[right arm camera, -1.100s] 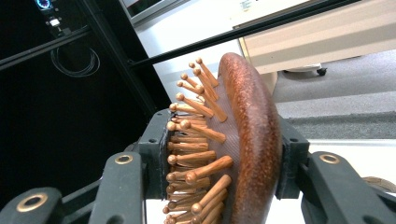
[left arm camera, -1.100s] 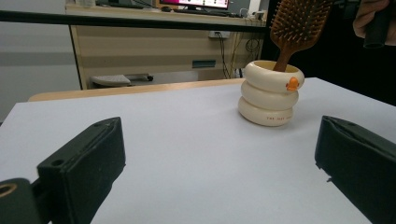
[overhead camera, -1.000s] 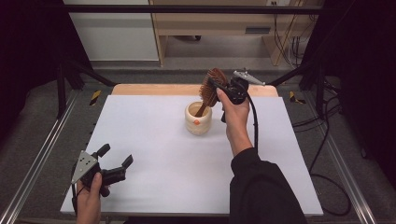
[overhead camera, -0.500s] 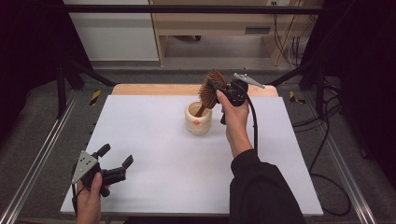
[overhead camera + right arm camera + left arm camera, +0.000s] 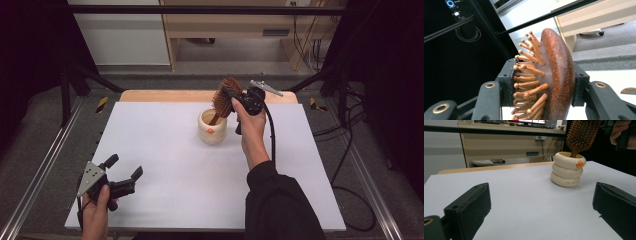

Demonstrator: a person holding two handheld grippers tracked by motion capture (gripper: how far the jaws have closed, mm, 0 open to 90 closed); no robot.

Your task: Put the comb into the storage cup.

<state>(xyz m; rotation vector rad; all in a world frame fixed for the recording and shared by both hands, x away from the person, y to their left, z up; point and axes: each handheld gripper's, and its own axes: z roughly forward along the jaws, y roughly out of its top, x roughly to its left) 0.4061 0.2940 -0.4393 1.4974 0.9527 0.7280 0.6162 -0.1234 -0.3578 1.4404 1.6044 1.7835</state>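
Nearest you, your left gripper point(image 5: 123, 175) sits low at the near left corner of the white table point(image 5: 165, 200), jaws spread wide with nothing between them; it is in the same spot and pose as a second ago, so it is simply parked out of the way. Farther out, near the far middle of the table, stands the cream ringed cup point(image 5: 212, 128) with a small orange mark on its side, and it has not shifted either. The wooden paddle hairbrush point(image 5: 224, 97) is where the work is: its handle already goes down into the cup's mouth while the bristled head leans up and to the right above the rim. Your right gripper point(image 5: 239, 100) has its jaws closed across that head, one jaw against the bristle pins and the other on the smooth back, as the right gripper view shows close up point(image 5: 554, 82). Over the last second your right hand point(image 5: 252, 127) has barely moved, perhaps settling a touch, so the brush looks seated rather than still travelling. I judge the placing all but done: what remains is for you to let go of the head and draw back up and to the right, watching that the leaning brush does not tip the cup as you release.
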